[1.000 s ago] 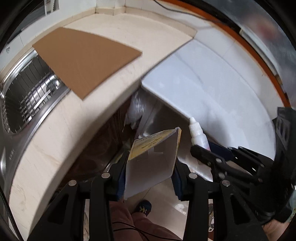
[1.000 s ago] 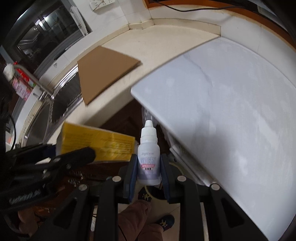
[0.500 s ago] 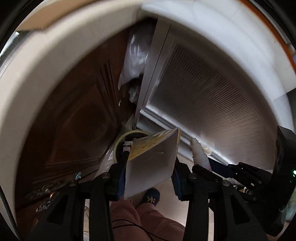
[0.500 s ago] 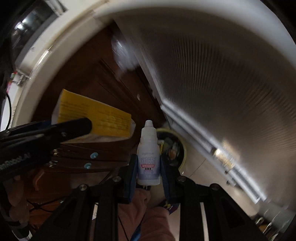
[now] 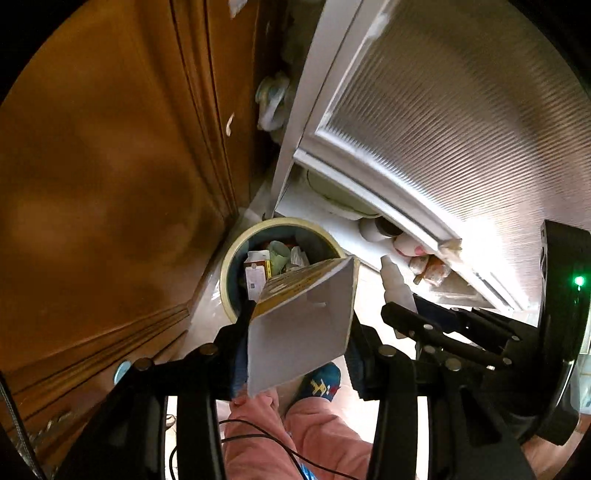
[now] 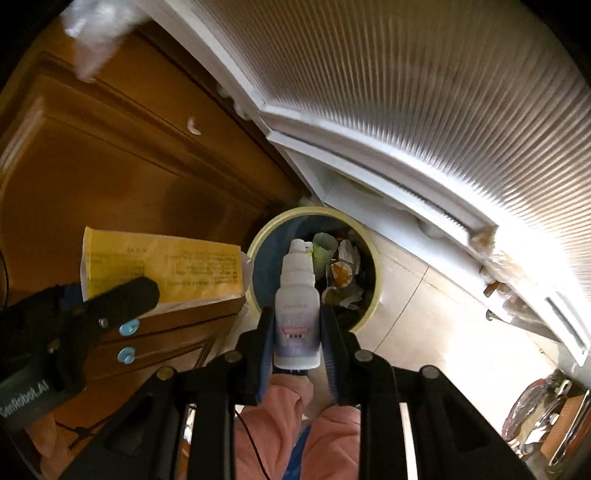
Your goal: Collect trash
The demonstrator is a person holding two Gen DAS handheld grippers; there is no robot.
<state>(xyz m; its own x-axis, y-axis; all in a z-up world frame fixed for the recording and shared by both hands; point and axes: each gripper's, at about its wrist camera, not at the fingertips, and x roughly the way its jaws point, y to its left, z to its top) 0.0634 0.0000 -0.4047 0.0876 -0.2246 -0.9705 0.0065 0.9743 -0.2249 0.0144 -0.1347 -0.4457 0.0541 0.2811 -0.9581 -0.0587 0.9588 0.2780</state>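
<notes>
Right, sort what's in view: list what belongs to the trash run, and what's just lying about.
Job in hand:
- yellow box, between the left gripper's opening jaws
- dropper bottle, clamped in the right gripper
- trash bin, already holding scraps

Just lying about:
- wooden cabinet
- white ribbed door
- plastic bag in the gap

Your left gripper [image 5: 299,332] is matte black, with angular arms dotted by round silver screw heads and blue pads on the inner faces of its fingers [image 5: 238,354]. Your right gripper [image 6: 297,332] is built the same way, black with silver screws and blue pads. White lettering runs along the black body [image 6: 26,400] of your left gripper in the right wrist view. A green light [image 5: 578,281] glows on the other casing. You wear pink trousers [image 5: 258,439] and a blue patterned shoe [image 5: 319,382]; a thin black cable [image 5: 255,437] crosses them.
</notes>
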